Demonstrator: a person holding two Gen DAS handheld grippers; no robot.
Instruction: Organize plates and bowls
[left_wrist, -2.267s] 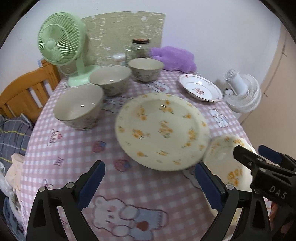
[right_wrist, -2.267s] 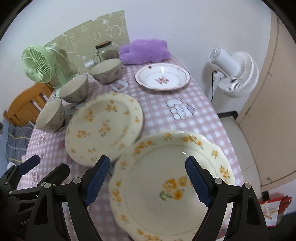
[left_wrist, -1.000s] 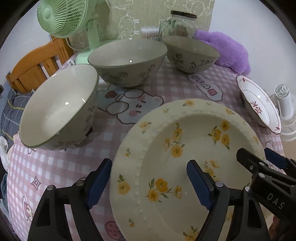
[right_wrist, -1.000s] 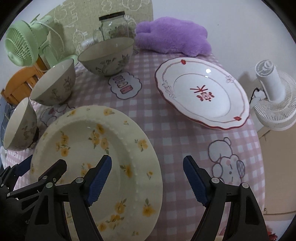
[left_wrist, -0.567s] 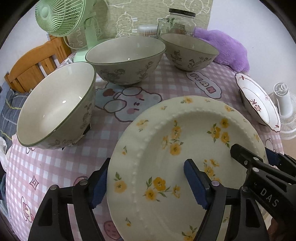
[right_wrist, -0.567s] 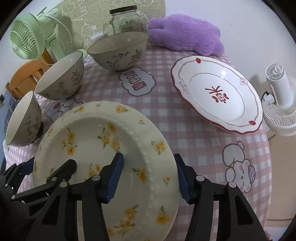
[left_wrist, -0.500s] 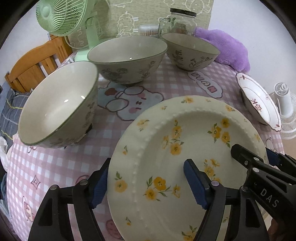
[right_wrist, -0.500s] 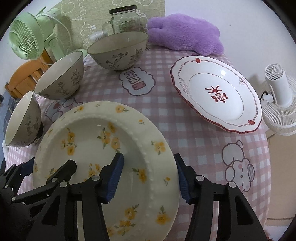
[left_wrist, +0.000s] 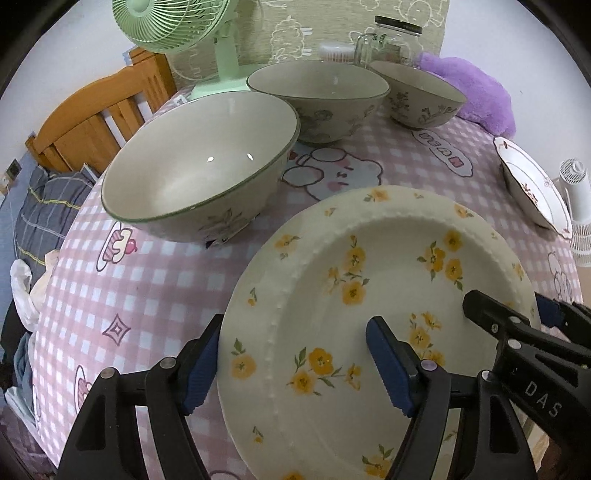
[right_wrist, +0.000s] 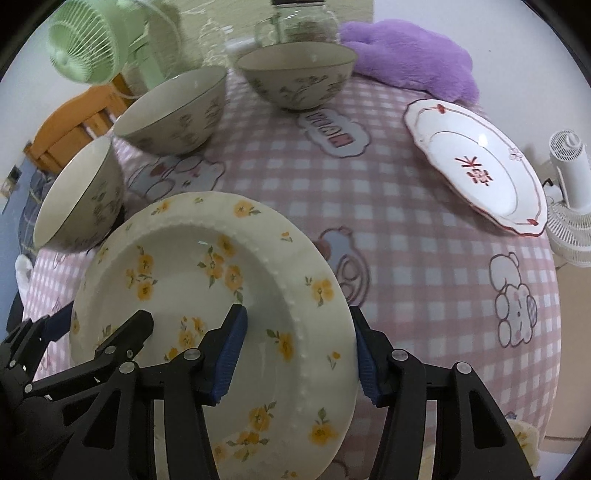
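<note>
A cream plate with yellow flowers (left_wrist: 369, 295) is held tilted above the pink checked tablecloth (left_wrist: 155, 280). My left gripper (left_wrist: 295, 365) straddles its left rim, jaws closed on it. My right gripper (right_wrist: 295, 358) straddles its right rim (right_wrist: 314, 295) likewise. Three grey-green floral bowls stand in a row behind: near (left_wrist: 199, 166), middle (left_wrist: 317, 96), far (left_wrist: 417, 92). A white plate with red trim (right_wrist: 476, 162) lies at the right edge.
A green desk fan (left_wrist: 177, 26), a glass jar (left_wrist: 395, 37) and a purple plush (right_wrist: 406, 55) stand at the back. A white fan (right_wrist: 569, 184) is beyond the table's right edge. A wooden bed frame (left_wrist: 96, 114) is at left.
Both grippers moved in from open around the plates and closed on the yellow-flower plate's opposite rims; it has tilted and lifted slightly. The cameras have drawn nearer the bowls.
</note>
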